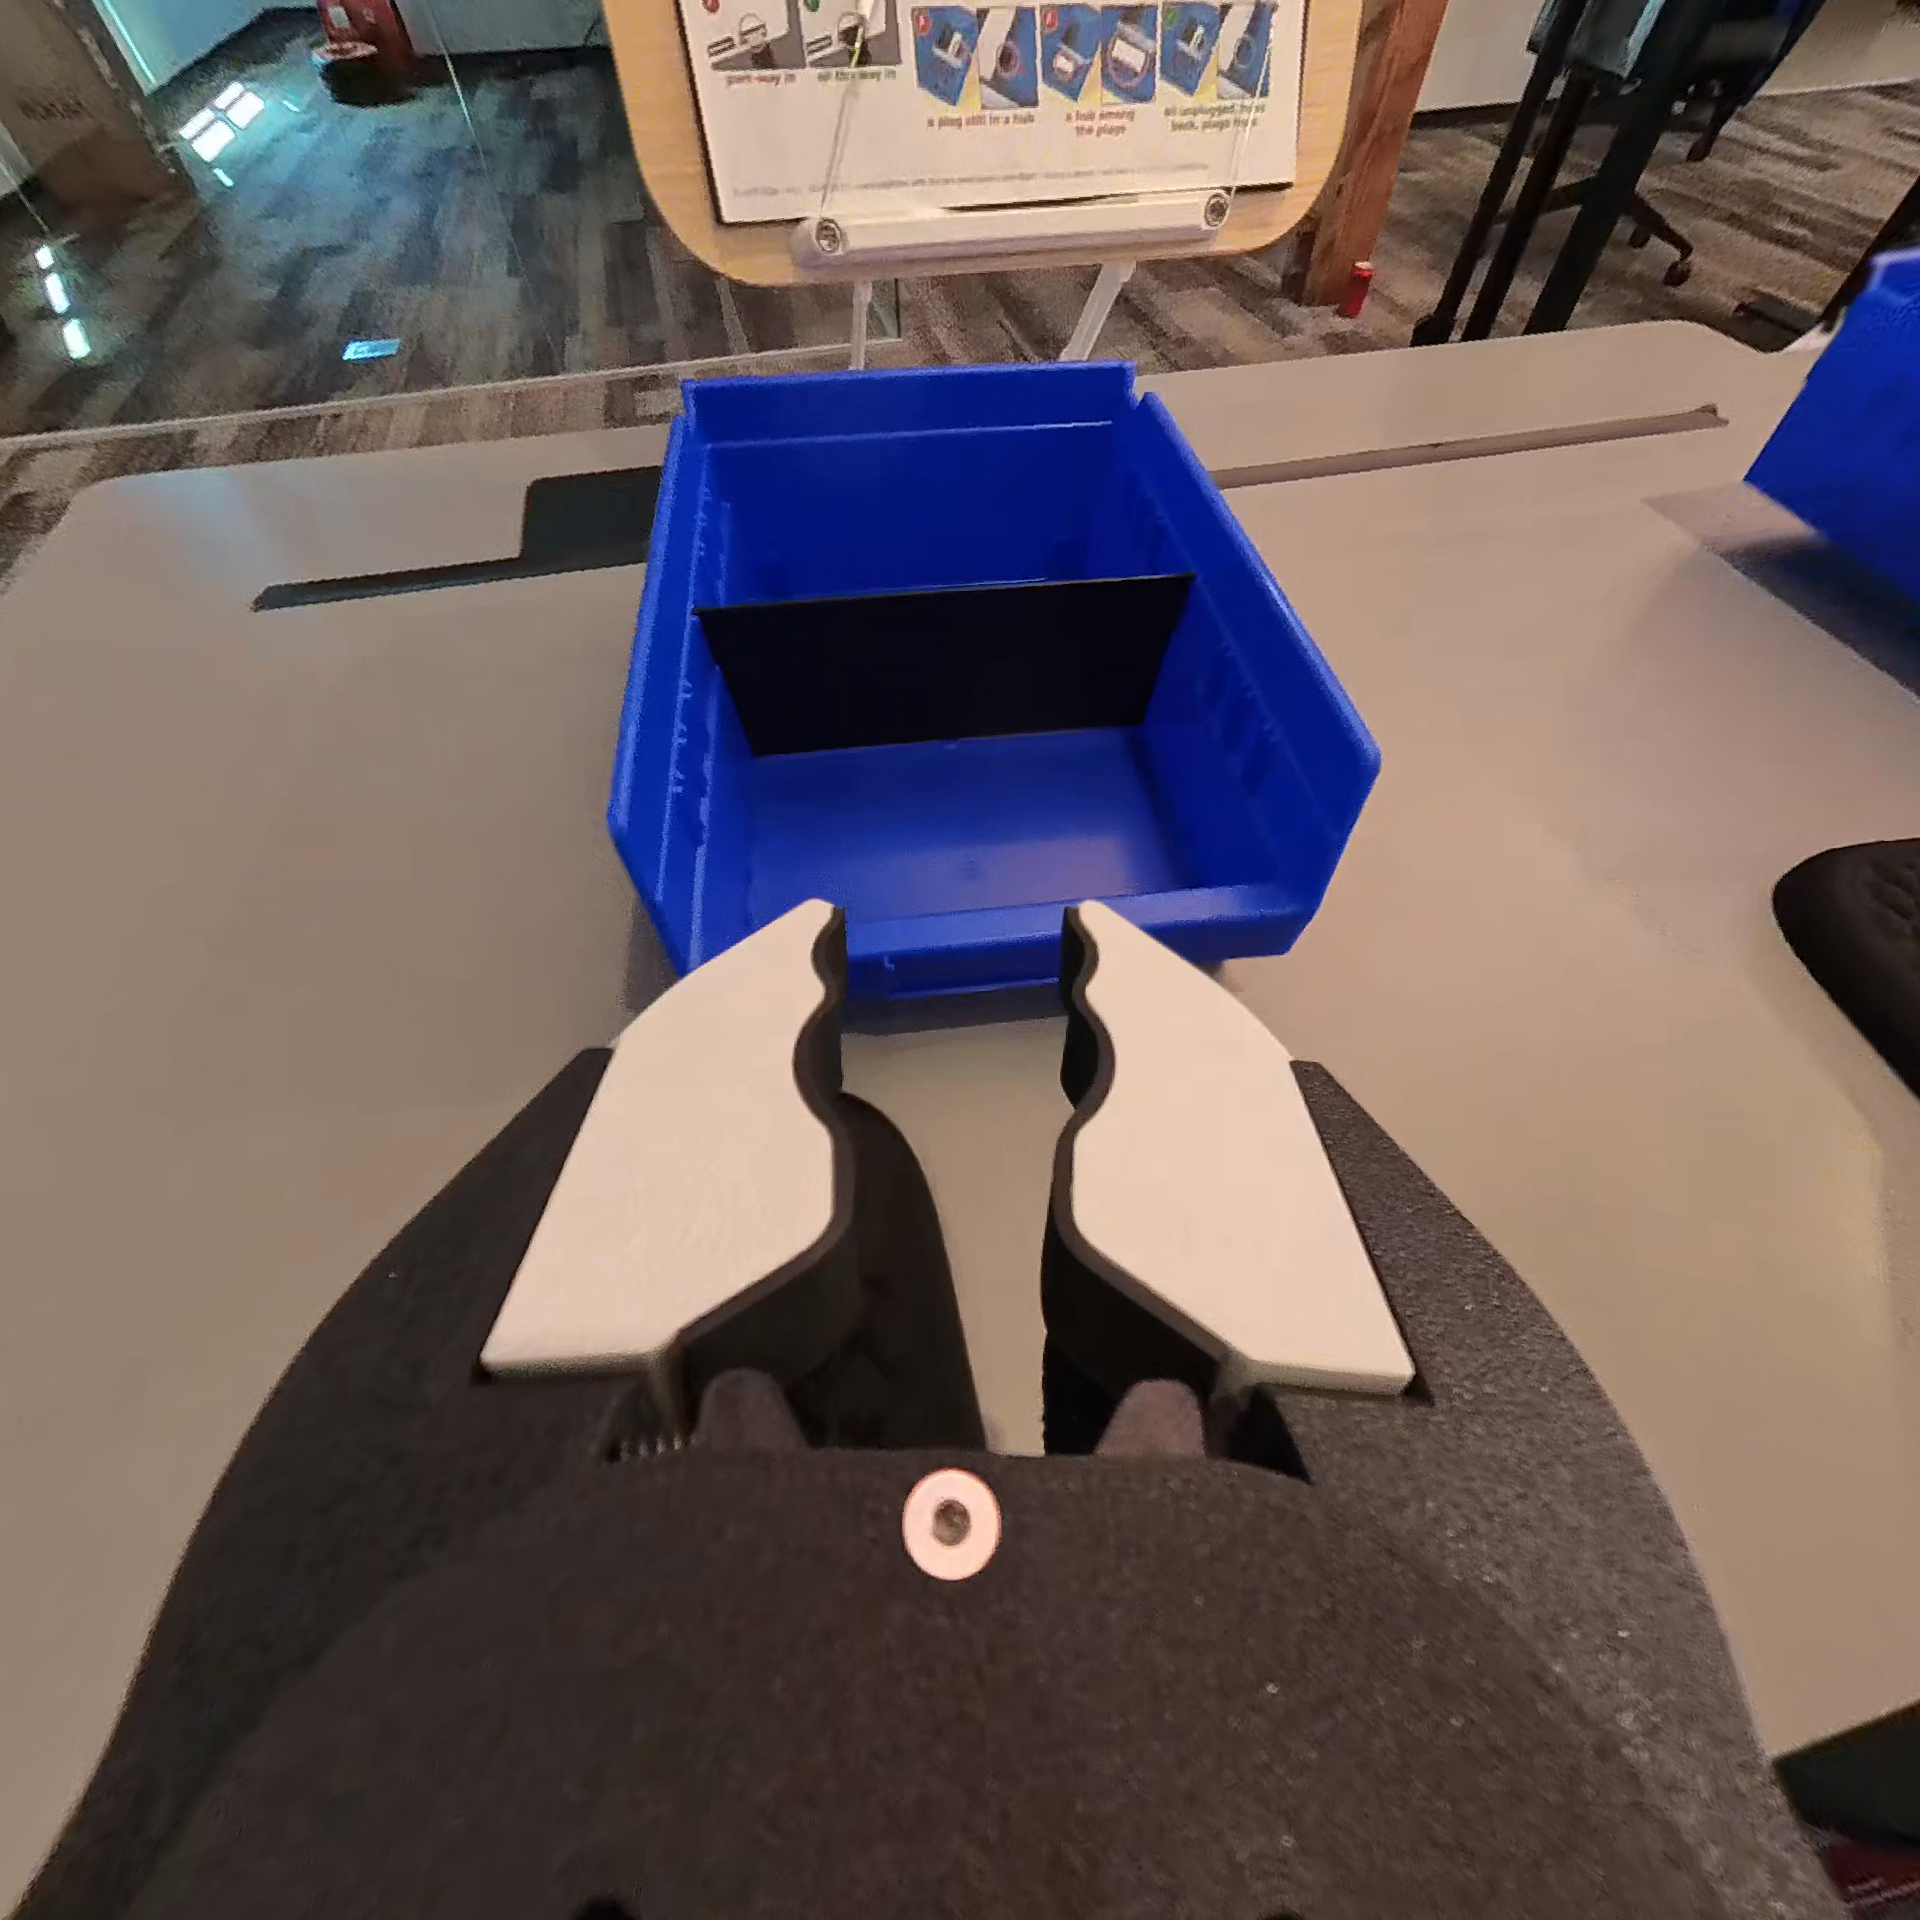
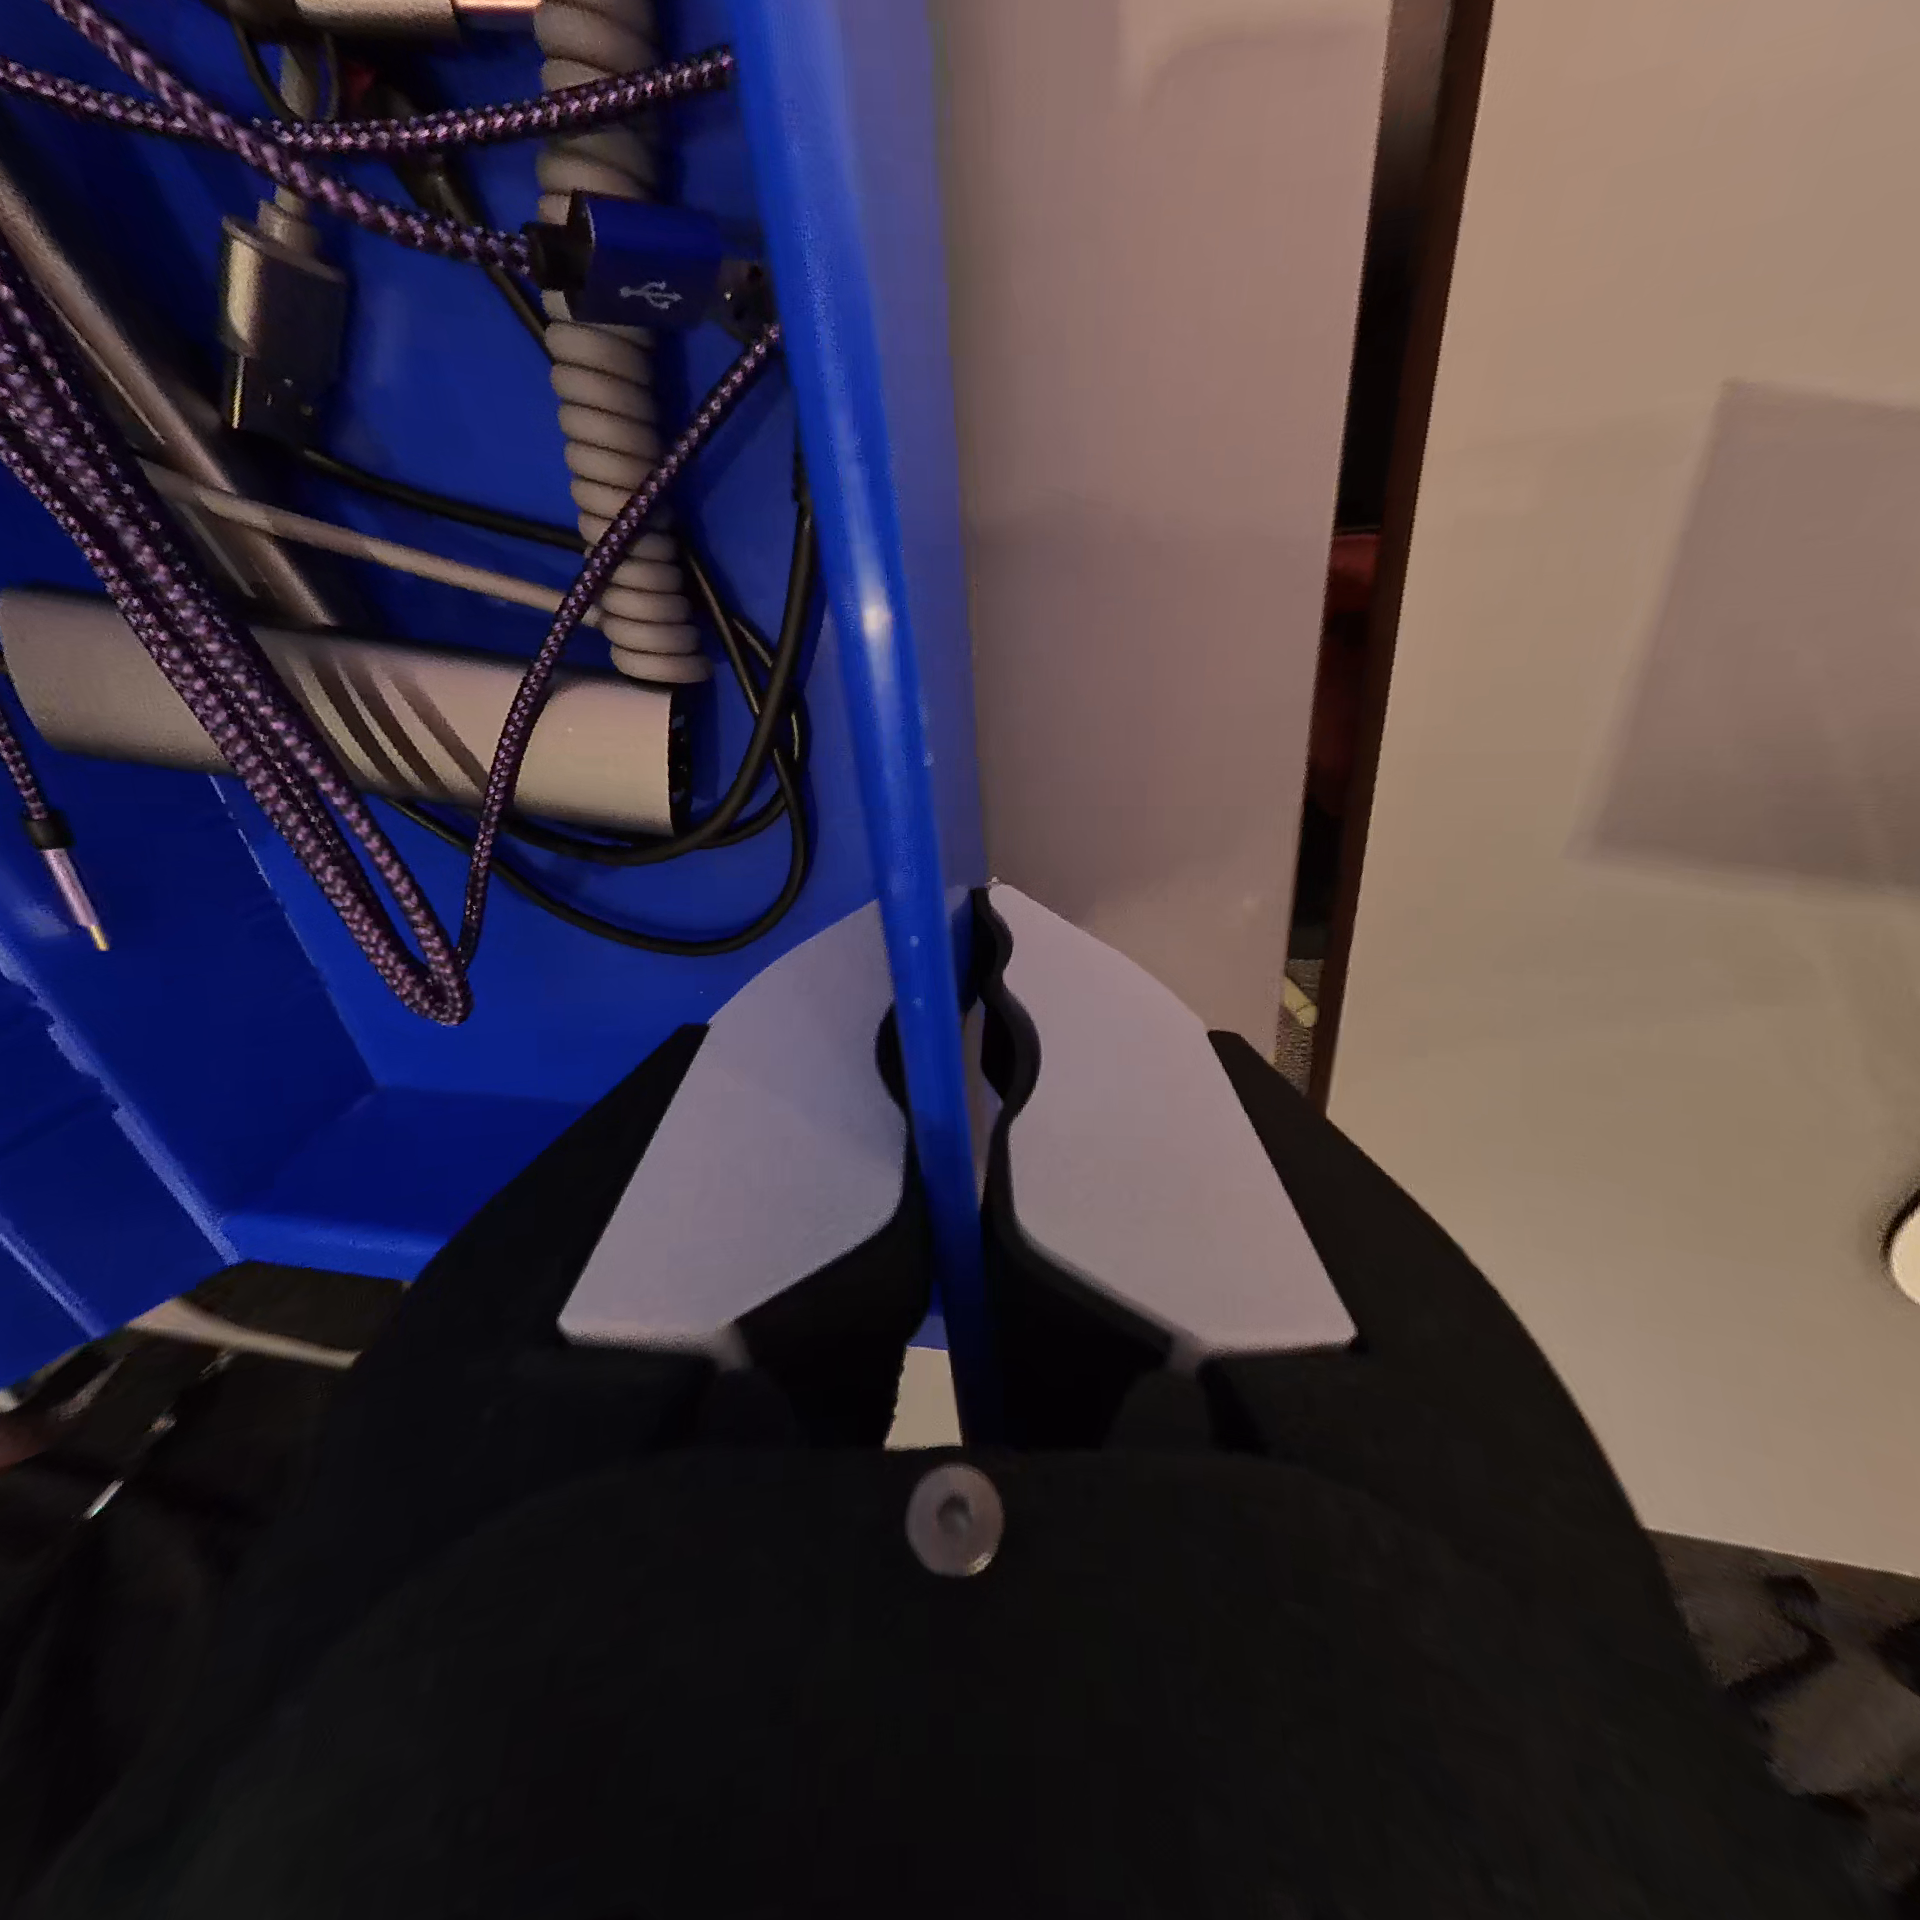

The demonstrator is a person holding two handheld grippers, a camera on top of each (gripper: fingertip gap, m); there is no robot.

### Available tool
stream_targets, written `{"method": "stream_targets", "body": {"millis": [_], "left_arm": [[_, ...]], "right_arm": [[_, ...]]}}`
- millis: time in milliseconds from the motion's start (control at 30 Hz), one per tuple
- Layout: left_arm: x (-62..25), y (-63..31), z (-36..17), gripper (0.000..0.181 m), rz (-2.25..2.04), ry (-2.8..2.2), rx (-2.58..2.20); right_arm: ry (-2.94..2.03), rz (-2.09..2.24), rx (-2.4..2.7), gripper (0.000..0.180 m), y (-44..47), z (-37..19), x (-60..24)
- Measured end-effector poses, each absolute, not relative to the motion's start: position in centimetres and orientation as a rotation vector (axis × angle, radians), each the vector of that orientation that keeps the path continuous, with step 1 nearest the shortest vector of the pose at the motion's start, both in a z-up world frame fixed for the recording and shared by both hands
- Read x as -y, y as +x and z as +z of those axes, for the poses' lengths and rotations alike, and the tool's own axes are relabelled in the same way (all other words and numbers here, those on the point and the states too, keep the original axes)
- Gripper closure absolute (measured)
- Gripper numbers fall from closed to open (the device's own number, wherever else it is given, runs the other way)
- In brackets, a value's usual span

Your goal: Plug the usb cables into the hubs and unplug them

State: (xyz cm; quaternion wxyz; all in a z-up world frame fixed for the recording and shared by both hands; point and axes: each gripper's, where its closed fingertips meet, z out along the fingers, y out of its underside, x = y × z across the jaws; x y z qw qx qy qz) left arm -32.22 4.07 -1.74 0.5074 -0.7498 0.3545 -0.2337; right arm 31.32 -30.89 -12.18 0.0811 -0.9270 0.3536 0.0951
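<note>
The left gripper hangs above the grey table with its two grey-and-black fingers spread apart and nothing between them. Directly ahead of its fingertips stands a blue bin, upright, with a black divider set across its middle. The near compartment shows only bare blue floor; the floor of the far compartment is hidden behind the divider. Behind the table stands a wooden board carrying an instruction sheet. The corner of a second blue bin shows at the right edge of the left wrist view.

The right gripper is clamped on the thin side wall of that second bin: one finger lies inside the wall, the other outside, and the rim runs straight up between them. The table surface lies to the right of the wall.

The task items lie inside this second bin, tangled together:
- A purple braided cable loops across the whole pile; one small metal-tipped end lies at the left.
- A blue USB plug with a metal tip rests against the inner side of the gripped wall.
- A grey coiled cable runs down beside that plug.
- A grey USB plug lies left of the coil.
- A flat grey hub lies under the braided cable, with a thin black cable looping around its right end.

Whether any plug is seated in the hub cannot be told.
</note>
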Motion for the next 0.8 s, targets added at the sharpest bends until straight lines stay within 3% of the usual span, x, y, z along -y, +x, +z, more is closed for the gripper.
{"method": "stream_targets", "body": {"millis": [367,600,800], "left_arm": [[-6.0,-38.3,-0.3,0.143,-0.54,-1.783,-0.737],[-7.0,-43.7,0.8,0.143,-0.571,-1.775,-0.607],[-8.0,-48.5,0.3,0.143,-0.513,-1.813,-0.542]], "right_arm": [[-2.844,0.188,-0.86,0.175,22.6,0.5,24.4],[-2.908,0.274,-0.463,0.175,8.4,7.0,10.3],[-2.879,0.404,-0.097,0.175,-6.5,9.4,-4.1]]}}
